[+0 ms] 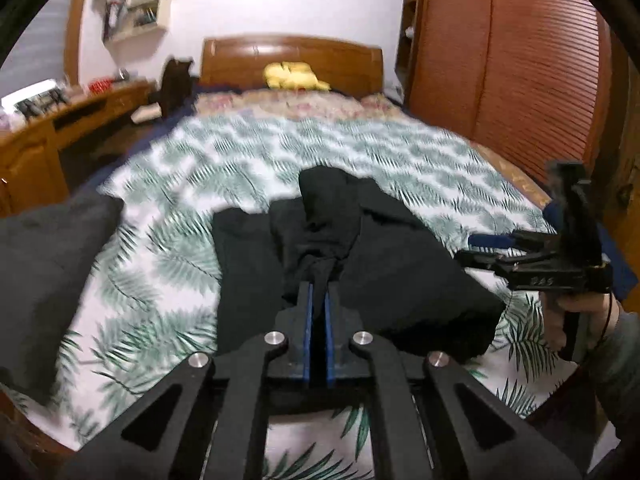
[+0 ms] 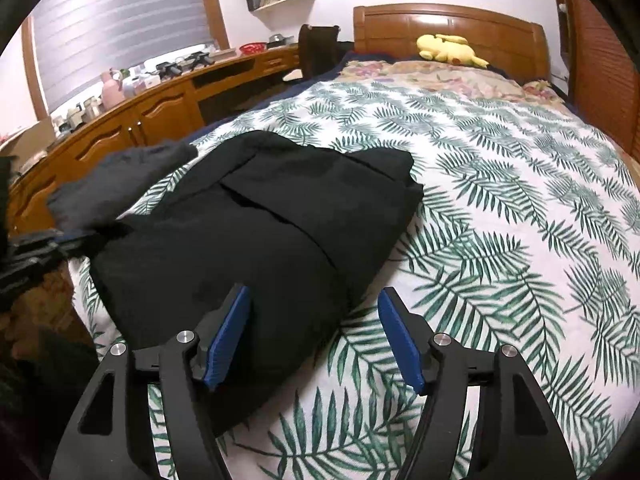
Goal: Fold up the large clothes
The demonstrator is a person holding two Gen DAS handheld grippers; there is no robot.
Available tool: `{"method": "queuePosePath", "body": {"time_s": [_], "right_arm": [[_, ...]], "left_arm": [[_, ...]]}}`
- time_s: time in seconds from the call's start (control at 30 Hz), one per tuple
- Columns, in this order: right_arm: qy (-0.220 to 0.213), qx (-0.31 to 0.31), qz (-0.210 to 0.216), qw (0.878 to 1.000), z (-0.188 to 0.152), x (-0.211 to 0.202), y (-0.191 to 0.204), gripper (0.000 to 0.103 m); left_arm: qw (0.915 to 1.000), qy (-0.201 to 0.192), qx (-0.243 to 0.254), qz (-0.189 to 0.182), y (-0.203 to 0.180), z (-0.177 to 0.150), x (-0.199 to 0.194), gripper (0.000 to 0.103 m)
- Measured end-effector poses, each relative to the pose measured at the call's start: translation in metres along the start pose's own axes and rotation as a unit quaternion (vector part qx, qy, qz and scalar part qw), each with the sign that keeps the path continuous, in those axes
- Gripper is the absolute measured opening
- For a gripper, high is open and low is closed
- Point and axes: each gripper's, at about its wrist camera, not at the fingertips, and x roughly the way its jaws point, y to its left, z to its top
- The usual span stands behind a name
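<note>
- Left gripper (image 1: 319,290) is clenched on a bunched strip of the black garment (image 1: 352,264); in the left wrist view the dark cloth runs up out of the narrow slit between its blue pads (image 1: 307,320) and rises in a gathered ridge.
- Beside the garment on its left lies a dark grey folded cloth (image 1: 44,264), over the near left edge of the bed.
- That black garment lies on the near part of the bedspread (image 1: 248,160), white with a green palm-leaf print, roughly along the middle of the bed; in the right wrist view it is a partly folded block (image 2: 256,216) with layered flaps across its top.
- Right gripper (image 2: 314,308) is released, its jaws wide apart with nothing pressed between them: the left blue pad (image 2: 224,340) stands over the near right edge of the garment, the right pad over bare bedspread (image 2: 500,220).
- In the left wrist view the right gripper (image 1: 476,248) shows side-on at the right edge, held by a hand (image 1: 576,320) in a grey sleeve, its tips near the garment's right side.
- Far back, a yellow plush toy (image 2: 448,50) lies at the wooden headboard (image 2: 400,28); a wooden desk (image 2: 168,104) runs along the left wall, a slatted wooden wardrobe (image 1: 520,80) stands at the right.
</note>
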Motion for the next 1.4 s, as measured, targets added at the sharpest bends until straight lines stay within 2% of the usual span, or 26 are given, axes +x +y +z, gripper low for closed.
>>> {"method": "queuePosePath", "body": {"time_s": [0.1,0.27,0.37,0.57,0.63,0.83,1.07,1.4], "right_arm": [[0.003,-0.007,0.017,1.000,0.009,0.005,0.004,0.068],[0.007,-0.039,0.056,0.998,0.025,0.019,0.032,0.068],[0.015,-0.055,0.092,0.994,0.025,0.028,0.052,0.068],[0.069,-0.088,0.096,0.989,0.003,0.058,0.062,0.069],[0.071,-0.085,0.106,0.988,0.000,0.060,0.057,0.070],[0.070,-0.090,0.108,0.988,0.027,0.057,0.043,0.069],[0.070,-0.092,0.127,0.985,0.065,0.080,0.038,0.070],[0.064,-0.088,0.116,0.987,0.068,0.065,0.023,0.071]], "left_arm": [[0.9990,-0.012,-0.003,0.044,0.019,-0.001,-0.017,0.003],[0.9960,0.015,-0.037,0.080,0.060,-0.018,-0.014,0.003],[0.9955,0.028,-0.044,0.080,0.067,-0.030,-0.009,0.003],[0.9949,0.052,-0.041,0.076,0.060,-0.048,0.003,0.003],[0.9947,0.054,-0.038,0.079,0.057,-0.049,0.003,0.004],[0.9931,0.069,-0.048,0.081,0.059,-0.048,-0.002,0.009],[0.9905,0.077,-0.063,0.094,0.062,-0.055,-0.018,0.018],[0.9904,0.092,-0.072,0.073,0.062,-0.065,-0.003,0.026]]}}
